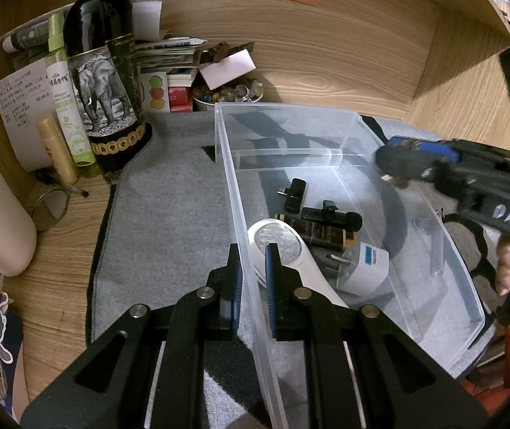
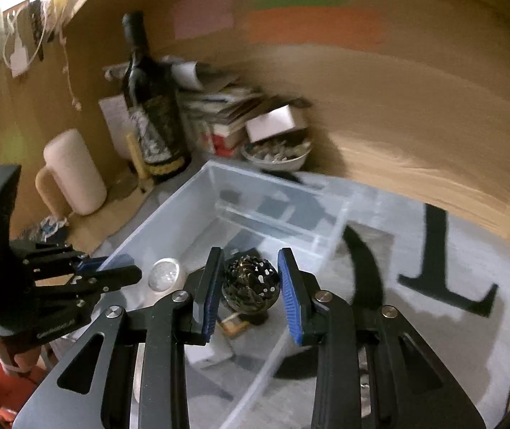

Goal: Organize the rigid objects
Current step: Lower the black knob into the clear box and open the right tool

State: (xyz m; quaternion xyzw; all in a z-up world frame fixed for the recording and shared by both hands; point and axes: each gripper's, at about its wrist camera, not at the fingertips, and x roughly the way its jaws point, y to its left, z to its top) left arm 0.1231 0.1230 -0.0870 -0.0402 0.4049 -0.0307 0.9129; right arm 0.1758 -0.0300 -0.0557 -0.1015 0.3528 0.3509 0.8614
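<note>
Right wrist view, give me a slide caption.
Right gripper carries a dark ornate ball above the clear bin.

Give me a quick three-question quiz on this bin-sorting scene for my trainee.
1. True or false: the white plug adapter lies outside the clear bin.
2. What does the right gripper hold? A) wine bottle B) dark perforated ball C) pink cup
3. Fill in: the left gripper is clamped on the bin's side ____.
Key: 1 false; 2 B; 3 wall.
</note>
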